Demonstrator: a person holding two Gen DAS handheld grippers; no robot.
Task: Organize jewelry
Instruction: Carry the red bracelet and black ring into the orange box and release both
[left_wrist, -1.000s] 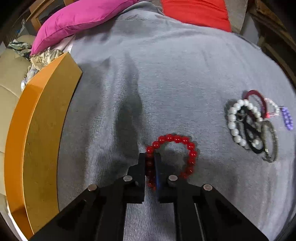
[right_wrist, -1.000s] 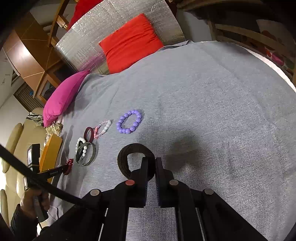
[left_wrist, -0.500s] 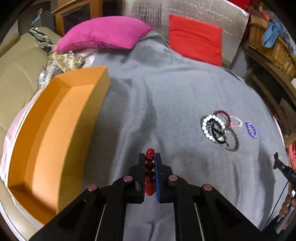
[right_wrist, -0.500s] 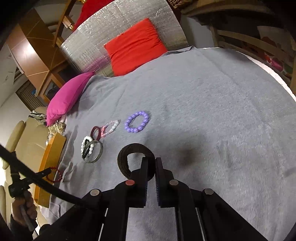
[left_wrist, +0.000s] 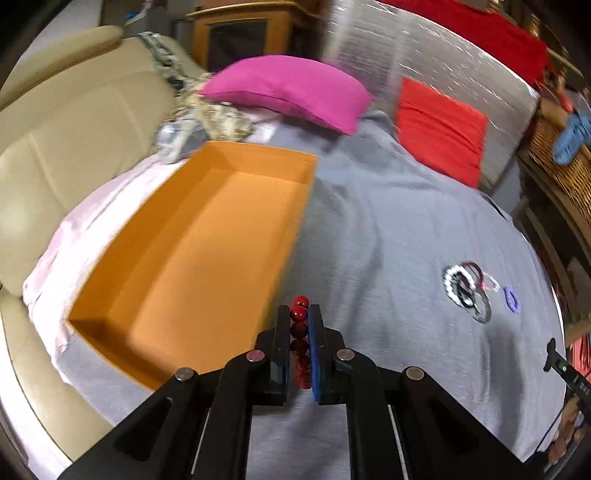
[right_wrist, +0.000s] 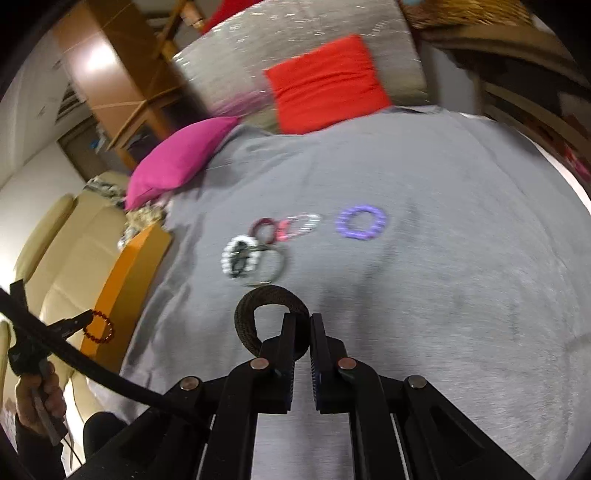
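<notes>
Two grippers are in my hands, and each one is closed on a bracelet. My left gripper (left_wrist: 299, 317) pinches the red bead bracelet (left_wrist: 299, 314) between its pads, above the grey cloth (left_wrist: 388, 240), just beside the long wall of the open orange box (left_wrist: 207, 236). My right gripper (right_wrist: 303, 325) clamps the dark brown woven ring (right_wrist: 255, 310), which stands up from the jaws. On the cloth, further away, lies a small heap with the white bead bracelet (right_wrist: 240, 254) and a metal bangle (right_wrist: 277, 266), and the purple bead bracelet (right_wrist: 362, 223) lies apart from them.
</notes>
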